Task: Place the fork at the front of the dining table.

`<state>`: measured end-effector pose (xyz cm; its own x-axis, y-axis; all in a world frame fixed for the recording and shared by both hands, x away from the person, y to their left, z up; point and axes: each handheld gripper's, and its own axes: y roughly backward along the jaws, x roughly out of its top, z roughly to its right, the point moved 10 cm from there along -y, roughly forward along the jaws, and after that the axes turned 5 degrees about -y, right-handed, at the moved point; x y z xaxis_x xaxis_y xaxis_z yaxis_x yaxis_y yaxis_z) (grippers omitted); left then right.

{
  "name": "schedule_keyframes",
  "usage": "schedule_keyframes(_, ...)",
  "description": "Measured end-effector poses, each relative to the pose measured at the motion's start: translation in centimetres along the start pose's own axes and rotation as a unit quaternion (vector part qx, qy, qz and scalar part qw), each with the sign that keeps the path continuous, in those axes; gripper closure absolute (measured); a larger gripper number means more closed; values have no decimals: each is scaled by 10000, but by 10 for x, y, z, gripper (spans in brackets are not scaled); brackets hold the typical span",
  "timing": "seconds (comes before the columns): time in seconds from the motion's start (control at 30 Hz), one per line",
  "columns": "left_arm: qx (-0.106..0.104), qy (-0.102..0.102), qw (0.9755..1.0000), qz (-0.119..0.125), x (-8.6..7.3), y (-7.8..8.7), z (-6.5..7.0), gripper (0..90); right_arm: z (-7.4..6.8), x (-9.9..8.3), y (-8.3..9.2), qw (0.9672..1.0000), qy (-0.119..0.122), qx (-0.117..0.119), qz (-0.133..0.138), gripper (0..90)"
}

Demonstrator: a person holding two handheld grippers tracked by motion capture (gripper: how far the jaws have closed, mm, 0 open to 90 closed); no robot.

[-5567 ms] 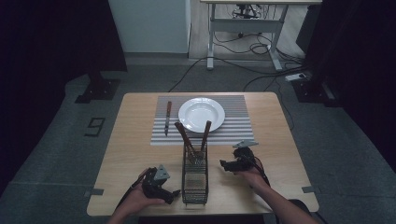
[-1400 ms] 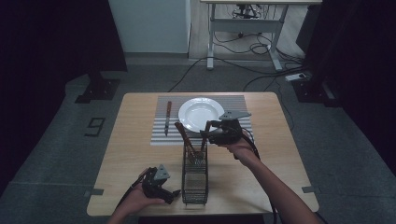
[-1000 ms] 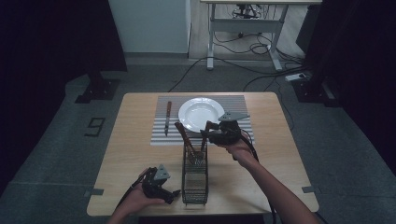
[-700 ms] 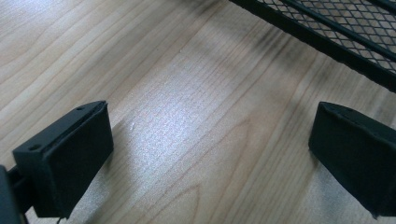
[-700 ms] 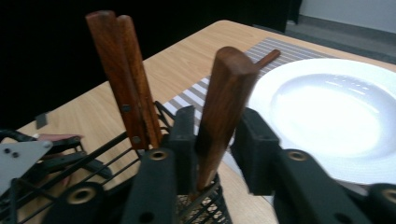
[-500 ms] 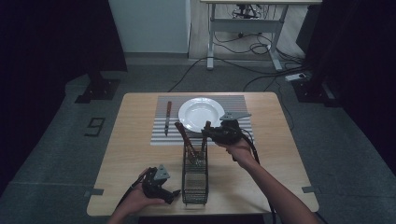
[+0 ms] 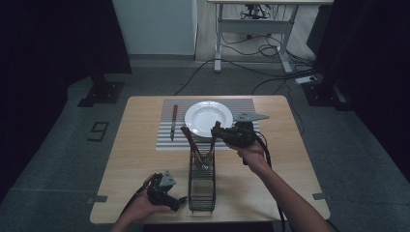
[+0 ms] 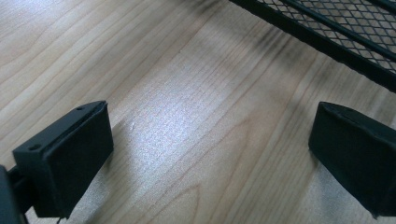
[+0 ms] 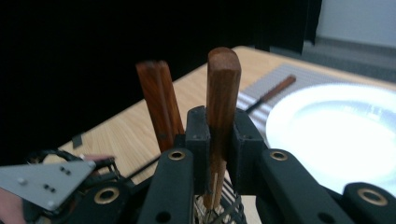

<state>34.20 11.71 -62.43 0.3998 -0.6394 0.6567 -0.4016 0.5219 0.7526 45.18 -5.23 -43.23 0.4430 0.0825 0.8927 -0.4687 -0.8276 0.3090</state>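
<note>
The wooden table (image 7: 145,159) sits on grey floor among dark curtains. On it stand a striped mat (image 7: 164,140), a white plate (image 7: 205,117) and a wire basket (image 7: 201,181). The right gripper (image 9: 219,140) — arm stretched forward — has just closed on a wooden-handled utensil (image 9: 223,88) standing upright in the basket. The left gripper (image 7: 162,188) rests low, jaws apart.
</note>
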Motion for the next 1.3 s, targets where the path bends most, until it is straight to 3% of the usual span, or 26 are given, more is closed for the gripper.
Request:
schedule_keyframes(0.03,0,-2,10000,0,0,0,0,0,-4,9,8,9998,36,34,170,802)
schedule_keyframes(0.33,12,-2,10000,-4,0,0,0,0,-17,37,38,9977,166,126,642,802)
schedule_keyframes(0.63,13,0,10000,-1,0,0,0,0,-14,56,68,9944,193,32,1038,802)
schedule_keyframes(0.97,14,1,10000,-1,0,0,0,0,-8,63,81,9927,164,-65,1196,802)
schedule_keyframes(1.3,15,2,10000,-3,0,0,0,0,3,64,87,9925,142,-274,1180,802)
